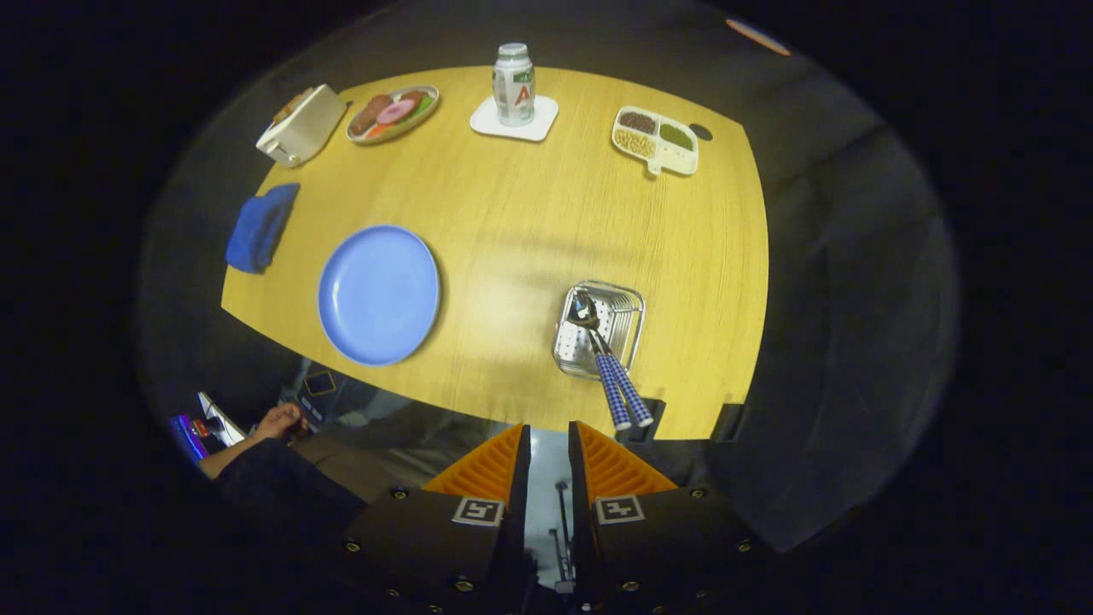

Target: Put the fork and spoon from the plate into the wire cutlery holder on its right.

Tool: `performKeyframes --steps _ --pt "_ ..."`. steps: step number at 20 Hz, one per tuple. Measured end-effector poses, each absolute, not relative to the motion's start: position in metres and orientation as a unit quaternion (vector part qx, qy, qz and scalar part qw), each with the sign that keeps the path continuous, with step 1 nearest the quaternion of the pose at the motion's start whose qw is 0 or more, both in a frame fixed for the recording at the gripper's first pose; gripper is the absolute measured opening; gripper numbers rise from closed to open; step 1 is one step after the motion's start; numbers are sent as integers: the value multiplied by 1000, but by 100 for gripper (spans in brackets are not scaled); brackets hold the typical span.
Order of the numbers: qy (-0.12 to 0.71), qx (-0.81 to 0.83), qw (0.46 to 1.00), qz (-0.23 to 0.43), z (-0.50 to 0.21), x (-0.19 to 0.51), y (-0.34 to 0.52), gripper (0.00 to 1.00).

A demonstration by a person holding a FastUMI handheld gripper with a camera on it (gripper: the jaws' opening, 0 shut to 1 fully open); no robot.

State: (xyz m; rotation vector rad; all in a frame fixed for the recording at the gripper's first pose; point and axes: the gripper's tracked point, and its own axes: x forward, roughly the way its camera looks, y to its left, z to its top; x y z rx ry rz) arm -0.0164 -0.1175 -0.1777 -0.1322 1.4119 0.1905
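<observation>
I look down on a wooden table (pixel 512 213) from high above its near edge. The round blue plate (pixel 378 295) lies bare on the left. To its right stands the wire cutlery holder (pixel 628 320). The spoon (pixel 584 313) and the fork (pixel 608 346) lie in it side by side, their blue-checked handles (pixel 623 395) sticking out over its near rim. My gripper (pixel 549 437) hovers well short of the holder, off the table's near edge. Its fingers stand a narrow gap apart with nothing between them.
Along the far edge are a white toaster (pixel 301 125), a plate of food (pixel 393 114), a bottle (pixel 514 84) on a white coaster and a divided tray of beans (pixel 655 141). A blue cloth (pixel 261 226) lies left of the plate. A person's hand (pixel 277 421) is below the table's near edge.
</observation>
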Motion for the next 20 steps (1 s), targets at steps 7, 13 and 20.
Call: performKeyframes --steps 7,13,20 --pt "320 -21 945 64 -101 26 -37 25" --pt "66 -35 997 20 -23 18 -6 24" --pt "50 -37 997 44 -42 15 35 92"
